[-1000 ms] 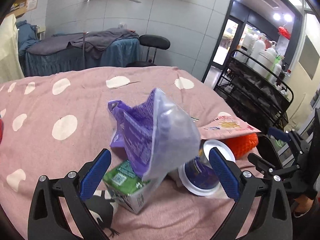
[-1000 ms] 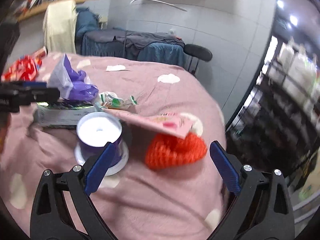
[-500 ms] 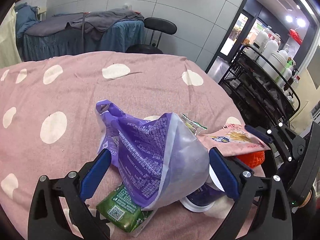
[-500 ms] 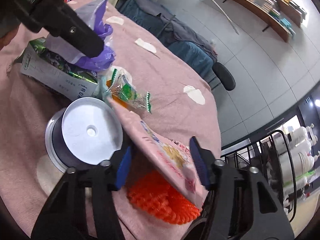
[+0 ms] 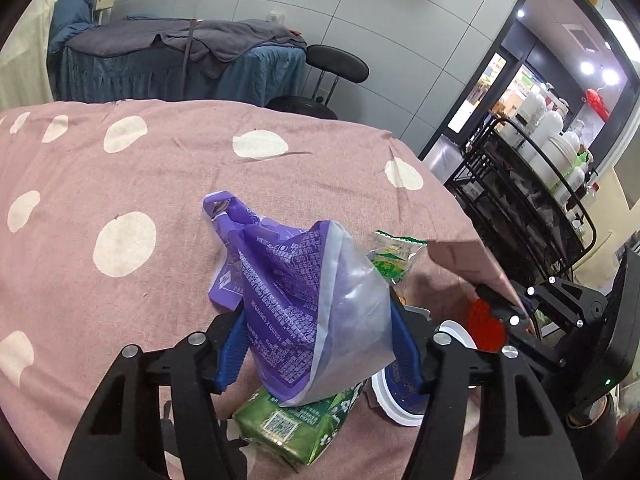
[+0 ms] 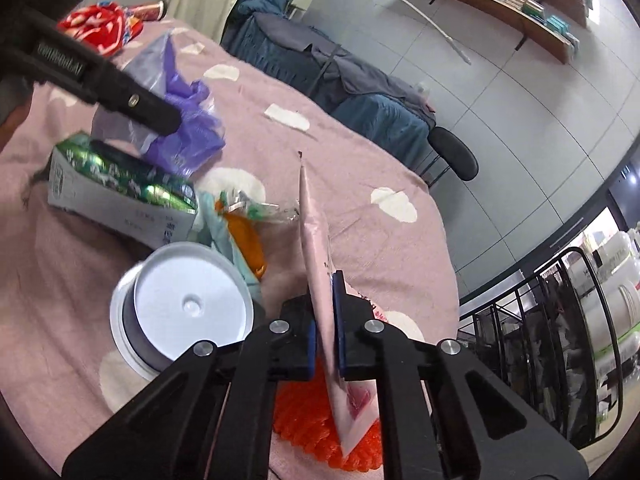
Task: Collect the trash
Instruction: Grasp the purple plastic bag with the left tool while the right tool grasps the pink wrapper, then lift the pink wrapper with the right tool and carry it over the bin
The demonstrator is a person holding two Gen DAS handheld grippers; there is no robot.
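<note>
Your left gripper [image 5: 316,344] points down at the trash pile on the pink spotted cloth [image 5: 120,184]; its jaws are closing, with the purple plastic bag [image 5: 304,300] between the blue pads [image 5: 232,352], which lie against the bag's sides. Beneath the bag, near the fingers, lies a green carton [image 5: 296,428], and to its right a purple cup with a white lid [image 5: 400,400]. A green snack wrapper [image 5: 390,256] sits just beyond the bag.

Your right gripper [image 6: 325,328] is pressed together on a pink flat packet [image 6: 316,264], which stands on edge between the pads and runs forward from them. Below the fingers lies an orange mesh piece [image 6: 308,424]. To the left of the fingers stands the white-lidded cup [image 6: 188,308], farther left the green carton [image 6: 116,196] and the purple bag [image 6: 188,132]. A red wrapper [image 6: 100,28] lies at the far left
</note>
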